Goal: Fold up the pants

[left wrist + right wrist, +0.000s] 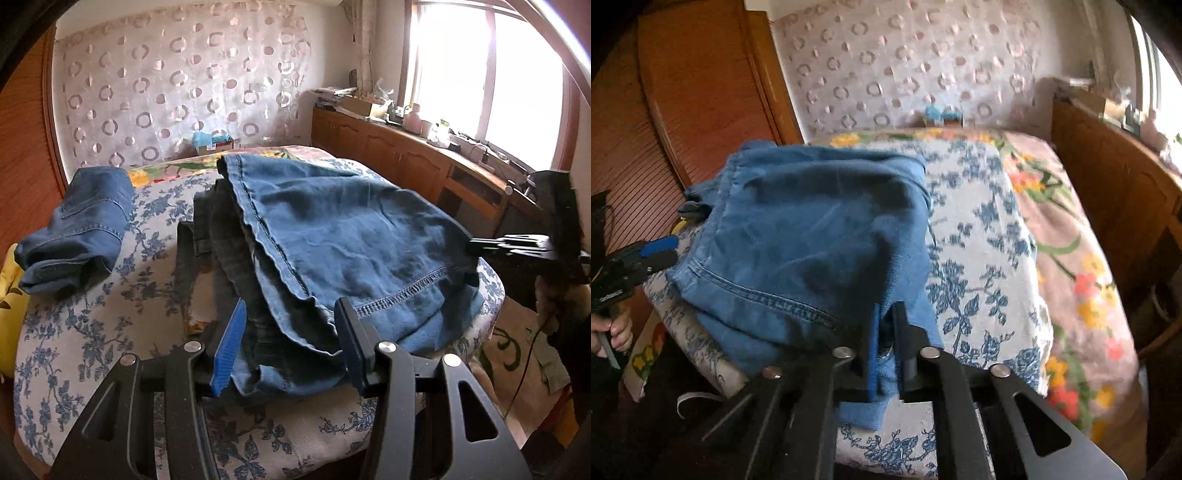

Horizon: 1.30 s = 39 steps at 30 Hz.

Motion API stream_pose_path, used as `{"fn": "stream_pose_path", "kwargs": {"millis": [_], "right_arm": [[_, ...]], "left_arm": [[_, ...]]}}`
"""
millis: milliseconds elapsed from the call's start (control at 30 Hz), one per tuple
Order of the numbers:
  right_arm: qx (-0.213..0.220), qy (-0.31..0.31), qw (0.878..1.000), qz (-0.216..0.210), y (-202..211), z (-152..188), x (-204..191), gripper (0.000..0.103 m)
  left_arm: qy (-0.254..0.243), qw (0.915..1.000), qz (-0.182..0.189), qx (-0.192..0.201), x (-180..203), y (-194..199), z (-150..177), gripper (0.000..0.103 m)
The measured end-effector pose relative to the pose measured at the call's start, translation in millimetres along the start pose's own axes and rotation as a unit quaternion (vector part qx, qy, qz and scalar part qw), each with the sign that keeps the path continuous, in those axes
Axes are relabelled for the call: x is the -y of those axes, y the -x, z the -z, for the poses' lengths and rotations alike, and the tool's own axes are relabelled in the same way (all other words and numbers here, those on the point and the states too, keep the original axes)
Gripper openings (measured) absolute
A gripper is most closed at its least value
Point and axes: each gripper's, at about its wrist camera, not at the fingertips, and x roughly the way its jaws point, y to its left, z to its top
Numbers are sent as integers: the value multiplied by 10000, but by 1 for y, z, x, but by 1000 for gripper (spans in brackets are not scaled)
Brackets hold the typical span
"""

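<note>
The pair of mid-blue denim pants point(332, 236) lies bunched in several layers on the bed with the blue-and-white floral cover point(92, 332), toward its near edge. A second, darker denim garment, already folded point(74, 229), sits well apart on the far-left part of the same bed.

The right hand-held gripper point(886, 332) has its jaws pressed together on a hem corner of the pants; cloth shows between the blue pad and the black one. The left hand-held gripper point(291, 332) stands partly spread, its jaws either side of a ruffled fold at the opposite edge. Whether its pads press on that fold cannot be told from either view.

Handling notes, as judgement:
- The denim is soft and limp but fairly heavy; unsupported spans will sag and drag.
- The weave is not slippery; a pinch on a stitched seam or hem should hold better than one on a single layer.
- The best points for taking hold are the two hem corners or the waistband ends, with both layers pinched together.
- Stacked layers may shift, so the cloth should be spread flat first.
</note>
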Motion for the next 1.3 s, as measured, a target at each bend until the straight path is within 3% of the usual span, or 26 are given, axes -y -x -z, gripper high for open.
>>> {"fn": "stream_pose_path", "kwargs": {"millis": [167, 233, 333, 633, 667, 833, 900, 1000, 1133, 1300], "right_arm": [[288, -57, 9994, -208, 39, 15, -6, 3], [214, -85, 9997, -81, 36, 28, -5, 3], [-264, -136, 9995, 75, 11, 44, -4, 3], [-49, -203, 9997, 95, 26, 43, -7, 4], [25, -215, 9997, 123, 29, 42, -7, 8], [294, -153, 9988, 372, 29, 34, -15, 19], [331, -163, 9984, 426, 25, 33, -16, 34], [323, -128, 9982, 481, 13, 32, -20, 42], [253, -150, 9984, 479, -1, 29, -21, 43], [287, -194, 9985, 428, -7, 21, -21, 44]], "left_arm": [[52, 10000, 33, -1, 0, 1, 4, 51], [47, 10000, 36, -10, 0, 1, 4, 51], [48, 10000, 27, -7, 1, 1, 4, 51], [38, 9999, 159, 50, 8, 3, 5, 51], [9, 9998, 198, 53, 10, 3, 5, 51], [-119, 9986, 513, 9, 23, 2, 5, 40], [-146, 9984, 536, -42, 26, -1, 5, 37], [-201, 9984, 495, -193, 29, -11, 8, 31], [-178, 9981, 436, -404, 26, -23, 12, 7], [-59, 9990, 442, -34, 16, 11, 10, 6]]}}
